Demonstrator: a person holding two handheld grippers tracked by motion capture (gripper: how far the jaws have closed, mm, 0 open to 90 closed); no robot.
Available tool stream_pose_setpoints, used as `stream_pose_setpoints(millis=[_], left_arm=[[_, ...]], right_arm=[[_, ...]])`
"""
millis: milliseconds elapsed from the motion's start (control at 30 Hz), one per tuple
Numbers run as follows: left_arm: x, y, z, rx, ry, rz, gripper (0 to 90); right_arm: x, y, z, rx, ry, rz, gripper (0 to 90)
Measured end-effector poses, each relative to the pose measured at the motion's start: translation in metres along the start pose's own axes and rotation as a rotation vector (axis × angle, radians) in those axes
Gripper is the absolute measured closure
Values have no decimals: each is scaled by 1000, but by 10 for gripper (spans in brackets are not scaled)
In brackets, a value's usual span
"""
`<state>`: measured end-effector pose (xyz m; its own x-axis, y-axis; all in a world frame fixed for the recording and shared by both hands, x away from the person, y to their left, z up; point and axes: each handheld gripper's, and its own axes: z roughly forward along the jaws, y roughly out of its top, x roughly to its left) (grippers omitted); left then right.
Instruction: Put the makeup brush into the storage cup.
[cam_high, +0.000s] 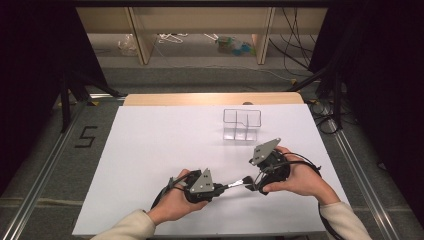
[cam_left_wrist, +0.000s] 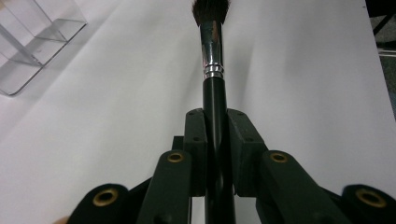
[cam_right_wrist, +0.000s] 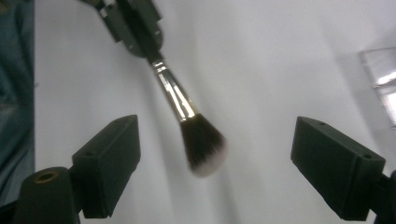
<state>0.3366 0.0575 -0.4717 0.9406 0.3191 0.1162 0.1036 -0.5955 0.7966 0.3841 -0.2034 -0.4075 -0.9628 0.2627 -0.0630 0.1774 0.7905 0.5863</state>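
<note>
We are looking at one brush: a slim black handle, a shiny silver ferrule with a ringed collar, and a dark, fluffy head whose tips are going pale. It is sitting clamped by its handle in the left tongs, held above the white counter near its front edge, the head pointing toward the right tongs. Those right tongs are standing wide apart, with the bristles lying between the two pads but touching neither.

Counting, we are seeing one brush, two tongs, two hands, and one clear box with dividers inside, standing well apart from the brush, farther back on the counter.

The high view is giving us the layout: the left hand and right hand coming in from the bottom, the two tongs nearly meeting tip to tip, the box behind them, and the floor and shelves beyond the counter. The left gripper view is showing us the grip close up, pads pressing both sides of the handle, with a corner of the box at upper left. The right gripper view is showing us the pale bristle tips and the gap on each side of the head, slightly blurred, with an edge of the box at the right.
</note>
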Motion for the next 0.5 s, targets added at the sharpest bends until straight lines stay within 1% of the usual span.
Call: stream_pose_setpoints(millis=[33,67,100,133,167,200,233,300,367,400,467,500], left_arm=[[1,0,-1,-5,-19,-8,787],[1,-1,-1,-22,-23,-11,788],[3,-1,-2,-30,-30,-15,788],[4,-1,-4,-31,-11,-30,788],[5,-1,-7,-27,4,-34,788],[6,-1,-8,-34,9,-43,788],[6,-1,-9,-41,28,-50,788],[7,-1,-10,-51,40,-59,788],[8,-1,-12,-51,54,-59,788],[8,-1,-12,-61,58,-69,788],[8,-1,-12,-70,68,-77,788],[9,-1,-12,-83,79,-82,788]], right_arm=[[-1,-2,-2,-38,-9,25,164],[-3,-4,-4,-67,-8,59,162],[-3,-6,-6,-96,-21,91,163],[-5,-9,-7,-128,-26,109,163],[-5,-11,-8,-149,-34,140,163],[-5,-13,-8,-168,-39,161,162],[-5,-16,-7,-186,-54,184,162],[-4,-20,-7,-212,-78,228,162],[-3,-23,-6,-225,-86,250,162],[-3,-25,-5,-238,-88,264,162],[-1,-27,-5,-258,-90,282,162],[0,-28,-5,-272,-106,293,162]])
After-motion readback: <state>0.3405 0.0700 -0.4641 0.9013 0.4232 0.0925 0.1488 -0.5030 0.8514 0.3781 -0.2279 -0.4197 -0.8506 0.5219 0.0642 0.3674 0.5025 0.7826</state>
